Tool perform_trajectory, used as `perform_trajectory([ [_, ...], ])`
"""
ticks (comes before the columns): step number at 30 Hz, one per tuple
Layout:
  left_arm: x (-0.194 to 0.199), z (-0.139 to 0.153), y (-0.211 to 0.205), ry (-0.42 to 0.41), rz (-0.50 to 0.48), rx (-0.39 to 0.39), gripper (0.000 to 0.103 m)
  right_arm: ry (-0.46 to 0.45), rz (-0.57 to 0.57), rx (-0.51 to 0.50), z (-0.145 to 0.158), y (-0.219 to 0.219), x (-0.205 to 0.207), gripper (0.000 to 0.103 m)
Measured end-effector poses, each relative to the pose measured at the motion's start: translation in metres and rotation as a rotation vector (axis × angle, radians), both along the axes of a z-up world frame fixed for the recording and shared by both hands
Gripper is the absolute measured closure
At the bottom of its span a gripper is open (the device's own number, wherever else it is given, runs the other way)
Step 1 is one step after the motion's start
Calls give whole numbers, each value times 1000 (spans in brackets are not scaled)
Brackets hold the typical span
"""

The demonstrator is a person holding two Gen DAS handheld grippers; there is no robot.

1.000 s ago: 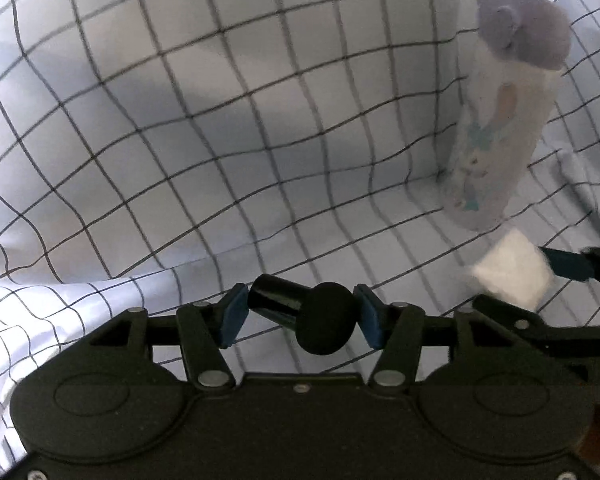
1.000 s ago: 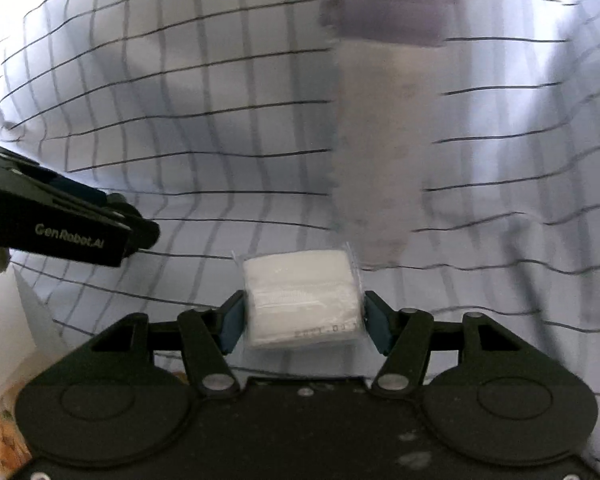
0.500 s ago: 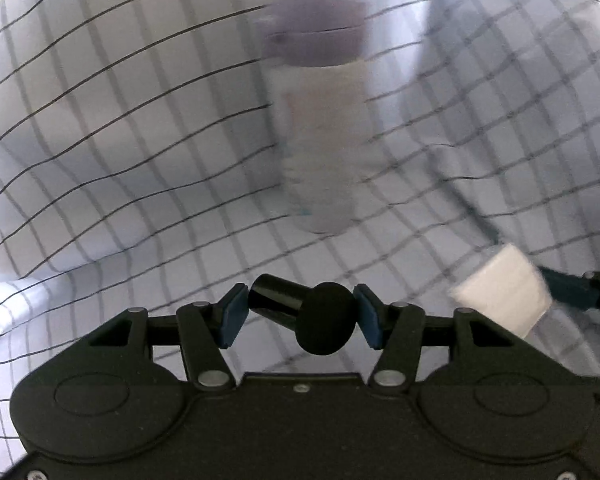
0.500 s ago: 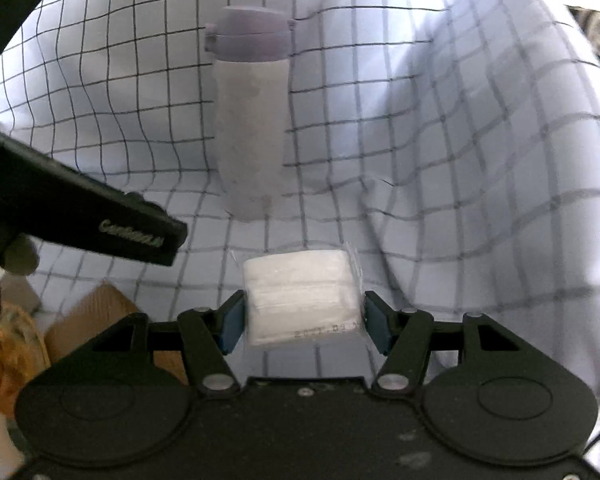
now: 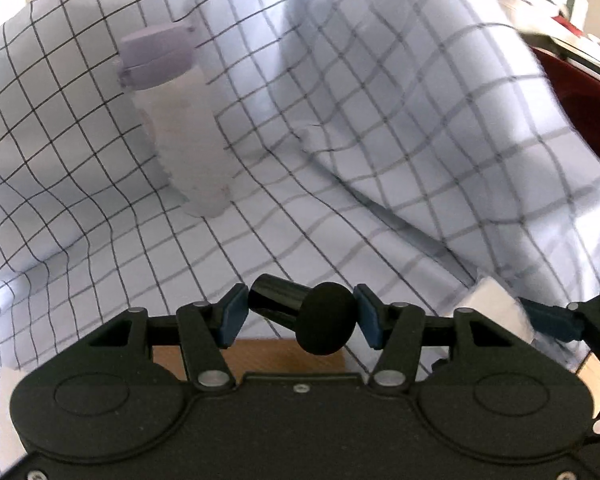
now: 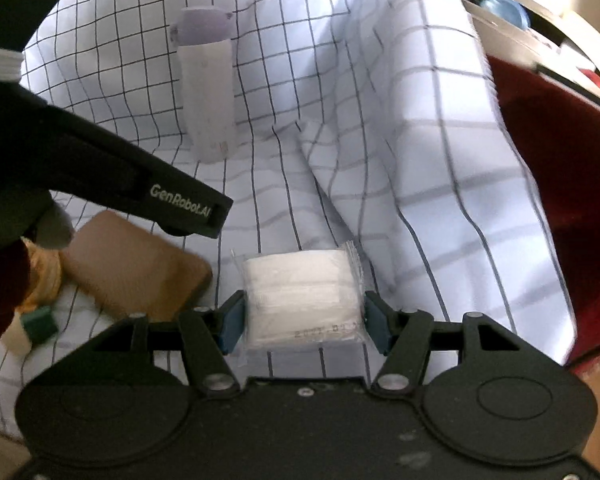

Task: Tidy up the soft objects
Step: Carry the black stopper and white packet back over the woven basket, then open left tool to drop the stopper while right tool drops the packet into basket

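Gripping a black cylinder [image 5: 296,314] with a rounded end, the left tool [image 5: 298,316] has its blue pads pressed to either side of it, the cylinder lying slantwise across the gap. The right tool [image 6: 304,316] is clamped on a white packet [image 6: 302,294] in clear wrap, a pad against each side and faint printed digits along its near edge.

Both hang above a white cloth [image 5: 100,184] with a dark grid, rumpled into folds. A pale bottle [image 5: 180,132] with a lilac lid stands upright on the cloth, well beyond both tools; in the left view it is blurred. A thick fold [image 6: 400,160] of the cloth rises to the right of the bottle.

In the right view the left tool's black body [image 6: 148,188] crosses the left side, bearing a printed brand name. Below it lies a brown board [image 6: 132,268] on the cloth, with a small green block [image 6: 42,322] and something yellow [image 6: 46,276] near the left edge. A dark red surface [image 6: 548,168] shows past the cloth's right border. In the left view the packet [image 5: 496,308] appears at the right edge between the right tool's fingers.
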State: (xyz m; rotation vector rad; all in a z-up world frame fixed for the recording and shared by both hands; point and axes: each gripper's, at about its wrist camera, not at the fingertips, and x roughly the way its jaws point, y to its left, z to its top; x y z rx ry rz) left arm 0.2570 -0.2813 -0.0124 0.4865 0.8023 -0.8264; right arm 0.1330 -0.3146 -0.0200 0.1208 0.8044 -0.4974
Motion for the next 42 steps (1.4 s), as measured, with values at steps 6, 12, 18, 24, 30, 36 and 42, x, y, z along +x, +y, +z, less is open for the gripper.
perform_trajectory([
  [6, -42, -1, 8, -22, -36, 25, 49, -9, -23, 29, 2, 6, -36, 42],
  [12, -79, 3, 30, -13, -37, 23, 48, -10, 2, 25, 6, 24, -71, 42],
  [18, -111, 13, 64, -26, 14, 2, 48, -29, 36, 38, 11, 43, -102, 42],
  [24, -142, 26, 108, -65, 126, -14, 48, -72, 96, 41, 22, 70, -132, 43],
  [30, -167, 47, 164, -102, 293, -65, 48, -129, 166, 54, 34, 98, -154, 42],
  [36, -195, 64, 222, -145, 477, -112, 48, -199, 240, 85, 51, 120, -174, 42],
  [42, -222, 66, 262, -198, 611, -149, 48, -216, 301, 95, 62, 143, -187, 42],
])
